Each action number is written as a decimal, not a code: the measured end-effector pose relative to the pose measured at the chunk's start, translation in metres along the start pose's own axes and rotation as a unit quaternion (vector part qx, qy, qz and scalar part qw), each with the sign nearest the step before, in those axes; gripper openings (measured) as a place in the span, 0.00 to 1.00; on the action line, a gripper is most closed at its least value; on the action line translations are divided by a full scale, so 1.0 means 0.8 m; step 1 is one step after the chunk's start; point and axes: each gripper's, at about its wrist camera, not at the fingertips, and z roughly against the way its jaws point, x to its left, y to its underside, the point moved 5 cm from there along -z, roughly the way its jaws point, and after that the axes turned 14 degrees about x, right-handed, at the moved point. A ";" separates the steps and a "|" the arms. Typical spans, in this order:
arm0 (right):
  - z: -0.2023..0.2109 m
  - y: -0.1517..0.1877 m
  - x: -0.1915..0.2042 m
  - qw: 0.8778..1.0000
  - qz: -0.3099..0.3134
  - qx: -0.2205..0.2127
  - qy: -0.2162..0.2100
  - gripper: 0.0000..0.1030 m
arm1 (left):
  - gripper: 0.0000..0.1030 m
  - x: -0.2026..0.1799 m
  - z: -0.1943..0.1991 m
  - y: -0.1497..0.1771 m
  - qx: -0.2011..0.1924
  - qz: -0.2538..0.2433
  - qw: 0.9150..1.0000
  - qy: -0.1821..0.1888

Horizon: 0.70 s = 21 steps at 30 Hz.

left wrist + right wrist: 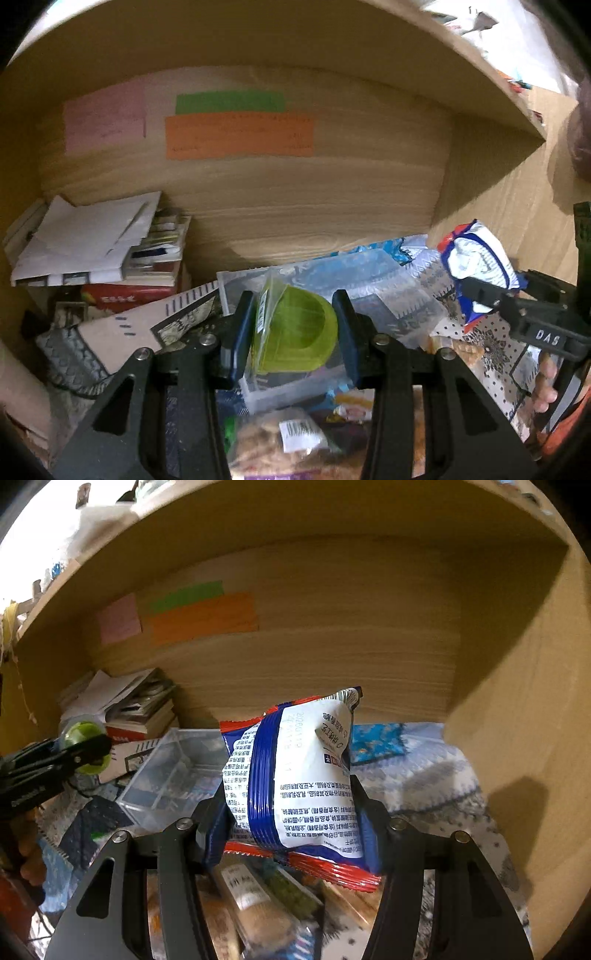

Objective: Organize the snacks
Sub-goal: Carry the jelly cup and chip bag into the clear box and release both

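Green plastic shows between the fingers of the left gripper (293, 334): a jelly cup (299, 330) in a clear wrapper, pinched from both sides and held above the clear bin (258, 397). The right gripper (295, 812) is closed on a puffy blue-and-white packet (295, 775), its pads pressed into the bag's lower sides, and holds it up in front of the wooden shelf back (332, 646). The bin sits low and to the left of the packet, on a patterned cloth (424, 775). More snacks (258, 897) lie loose below the packet, near the camera.

Both items are off the cloth and neither is in the bin yet, so the sorting seems to be midway.

The packet is the likelier trouble. It is air-filled and slick, so too hard a squeeze may crush what is inside, and too light a hold may let it slide out onto the loose snacks. The cup's loose wrapper could slip in the same way. Both grippers are heading for one small bin, so they could knock together, or shove it into the books (110, 266).
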 end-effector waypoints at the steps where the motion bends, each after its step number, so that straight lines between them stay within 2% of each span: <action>1: -0.007 -0.004 0.003 1.000 0.003 0.004 0.000 0.52 | 0.41 0.001 -0.006 -0.003 0.004 0.001 1.000 0.001; 13: -0.075 -0.033 0.009 0.997 0.032 0.067 0.008 0.52 | 0.41 0.006 -0.085 -0.018 0.070 -0.002 0.997 0.011; 21: -0.115 -0.032 0.007 0.991 0.039 0.126 -0.007 0.53 | 0.41 0.009 -0.121 -0.014 0.111 -0.007 0.994 0.015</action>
